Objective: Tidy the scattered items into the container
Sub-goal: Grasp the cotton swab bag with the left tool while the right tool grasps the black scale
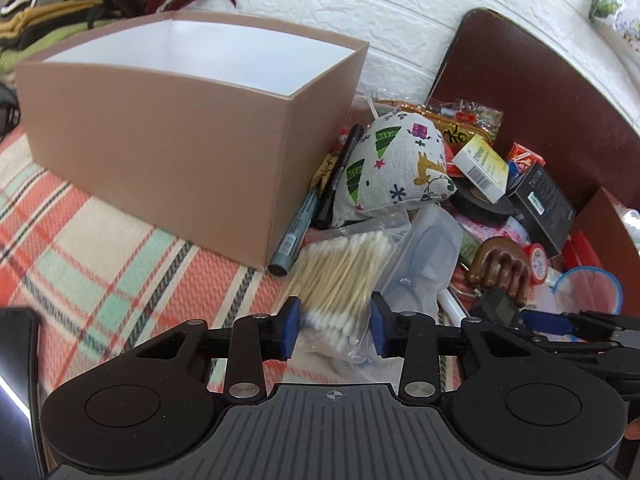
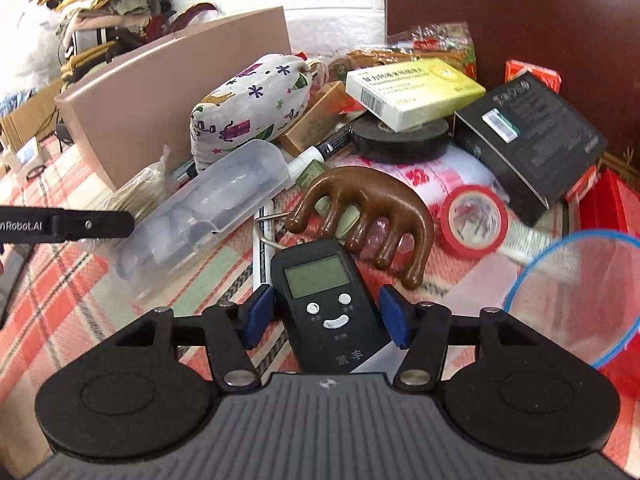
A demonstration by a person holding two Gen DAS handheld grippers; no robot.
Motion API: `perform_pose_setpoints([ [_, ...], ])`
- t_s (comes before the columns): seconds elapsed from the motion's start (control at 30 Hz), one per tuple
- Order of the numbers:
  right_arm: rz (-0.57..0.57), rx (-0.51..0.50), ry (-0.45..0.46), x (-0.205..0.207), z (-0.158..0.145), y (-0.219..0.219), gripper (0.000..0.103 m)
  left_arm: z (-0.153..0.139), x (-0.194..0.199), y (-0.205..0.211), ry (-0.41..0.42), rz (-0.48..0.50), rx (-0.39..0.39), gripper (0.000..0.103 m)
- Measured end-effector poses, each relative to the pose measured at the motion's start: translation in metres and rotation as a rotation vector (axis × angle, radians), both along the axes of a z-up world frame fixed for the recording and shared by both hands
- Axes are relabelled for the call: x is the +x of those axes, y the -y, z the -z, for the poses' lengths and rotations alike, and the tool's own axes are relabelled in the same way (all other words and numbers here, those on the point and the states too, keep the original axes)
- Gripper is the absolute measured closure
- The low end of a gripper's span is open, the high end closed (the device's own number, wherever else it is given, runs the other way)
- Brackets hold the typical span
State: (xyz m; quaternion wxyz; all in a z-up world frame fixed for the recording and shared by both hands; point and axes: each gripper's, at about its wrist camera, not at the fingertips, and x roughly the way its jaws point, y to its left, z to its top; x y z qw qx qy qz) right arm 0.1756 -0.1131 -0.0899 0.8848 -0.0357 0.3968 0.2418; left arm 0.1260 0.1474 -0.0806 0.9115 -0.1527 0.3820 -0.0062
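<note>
The open tan cardboard box (image 1: 160, 152) with a white inside stands on the plaid cloth at the left; its side also shows in the right wrist view (image 2: 160, 92). My left gripper (image 1: 335, 328) is shut on a clear bag of cotton swabs (image 1: 340, 272), its blue pads pressing both sides of the bag's near end. My right gripper (image 2: 327, 316) is shut on a black handheld digital scale (image 2: 320, 280) that has a small screen and a metal hook. The scale lies just in front of a brown wooden massage comb (image 2: 360, 216). One finger (image 2: 92, 224) of the left gripper reaches in from the left edge.
A pile lies right of the box: a printed fabric pouch (image 1: 392, 160), a clear plastic case (image 2: 208, 208), markers (image 1: 288, 244), a black tape roll (image 2: 400, 140), a red tape roll (image 2: 474, 220), a yellow medicine box (image 2: 416, 88), a black carton (image 2: 528, 136) and a blue-rimmed clear tub (image 2: 580, 292). A dark red board (image 1: 540, 92) stands behind.
</note>
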Motion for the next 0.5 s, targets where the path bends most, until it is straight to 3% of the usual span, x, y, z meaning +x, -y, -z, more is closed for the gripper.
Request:
perform_pose_setpoints([
  [0.27,-0.006,0.038,-0.021,-0.043,-0.010,0.007,0.048,-0.014,-0.053,-0.007,0.000,0.021,-0.047,0.072],
  [0.5,-0.071,0.018,0.003,-0.097,-0.021,0.008,0.048,-0.015,-0.098,0.004,-0.037,0.102,-0.141,0.072],
])
